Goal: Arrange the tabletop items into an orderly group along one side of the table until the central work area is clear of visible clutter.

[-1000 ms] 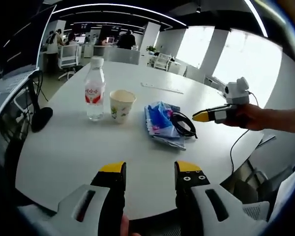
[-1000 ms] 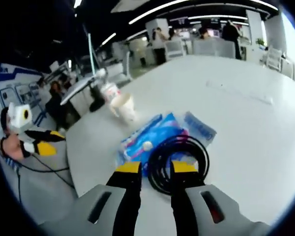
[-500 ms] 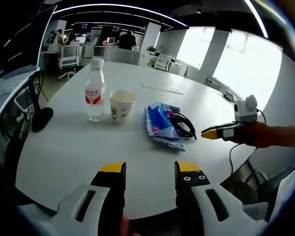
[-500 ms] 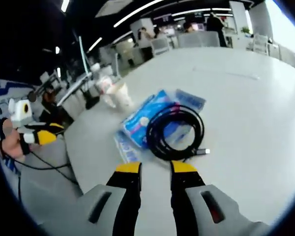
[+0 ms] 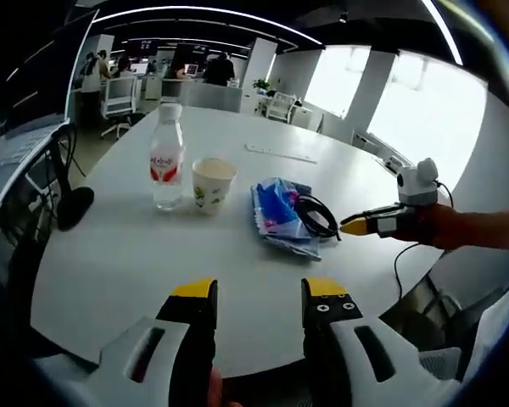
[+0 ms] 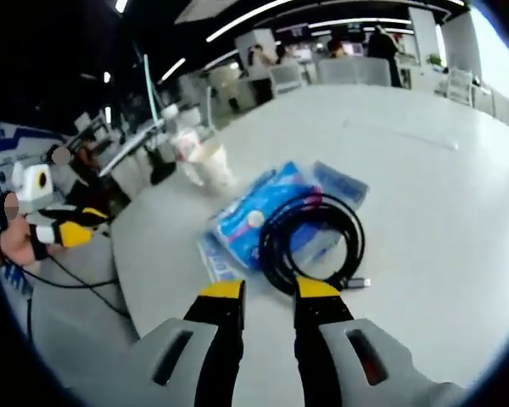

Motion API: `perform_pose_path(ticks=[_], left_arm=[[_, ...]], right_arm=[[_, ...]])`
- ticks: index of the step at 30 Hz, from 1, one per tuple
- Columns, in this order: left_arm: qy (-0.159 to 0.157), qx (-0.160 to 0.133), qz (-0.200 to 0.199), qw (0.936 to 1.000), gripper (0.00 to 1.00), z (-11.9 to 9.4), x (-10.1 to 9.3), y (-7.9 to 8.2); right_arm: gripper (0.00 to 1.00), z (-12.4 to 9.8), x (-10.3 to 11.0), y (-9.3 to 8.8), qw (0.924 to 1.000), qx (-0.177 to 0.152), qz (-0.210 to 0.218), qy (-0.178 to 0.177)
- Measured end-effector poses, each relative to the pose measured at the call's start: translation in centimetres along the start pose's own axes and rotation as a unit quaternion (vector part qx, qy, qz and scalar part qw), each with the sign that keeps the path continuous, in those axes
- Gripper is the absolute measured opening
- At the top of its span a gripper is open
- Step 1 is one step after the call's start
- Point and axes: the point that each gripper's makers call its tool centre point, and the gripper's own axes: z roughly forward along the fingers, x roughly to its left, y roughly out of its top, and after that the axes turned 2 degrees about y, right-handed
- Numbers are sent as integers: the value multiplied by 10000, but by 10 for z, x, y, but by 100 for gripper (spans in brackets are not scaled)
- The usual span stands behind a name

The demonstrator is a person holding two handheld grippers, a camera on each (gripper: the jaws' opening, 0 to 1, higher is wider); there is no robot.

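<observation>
I hold the right gripper empty, jaws narrowly apart, just short of the coiled black cable lying on the blue packets; left gripper likewise parted, empty. Water bottle and paper cup stand farther left.

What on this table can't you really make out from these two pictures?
- Water bottle: blurred in the right gripper view, partly behind the paper cup.
- Blue packets: print too small, partly under the black cable.
- Cup's inside: its rim hides it in both views.
</observation>
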Motion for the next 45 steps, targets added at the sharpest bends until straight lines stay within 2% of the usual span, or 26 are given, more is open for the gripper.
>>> perform_pose_path(ticks=[7, 12, 17, 22, 34, 45], left_arm=[[21, -7, 67, 10000, 40, -3, -1, 1], [-2, -29, 86, 10000, 41, -5, -2, 5], [-20, -64, 159, 9999, 41, -8, -1, 11], [-9, -77, 170, 9998, 41, -12, 2, 12], [16, -29, 108, 9999, 41, -18, 3, 6], [22, -106, 74, 9999, 41, -20, -2, 10]], right_arm=[[19, 11, -1, 3, 10000, 44, -14, 28], [19, 23, 0, -3, 9997, 236, -27, 69], [19, 31, -3, 2, 9997, 233, -3, 28], [19, 38, -4, 1, 9994, 332, -131, -20], [19, 44, -7, -4, 9984, 471, -278, -129], [19, 49, -12, -4, 9980, 514, -306, -189]])
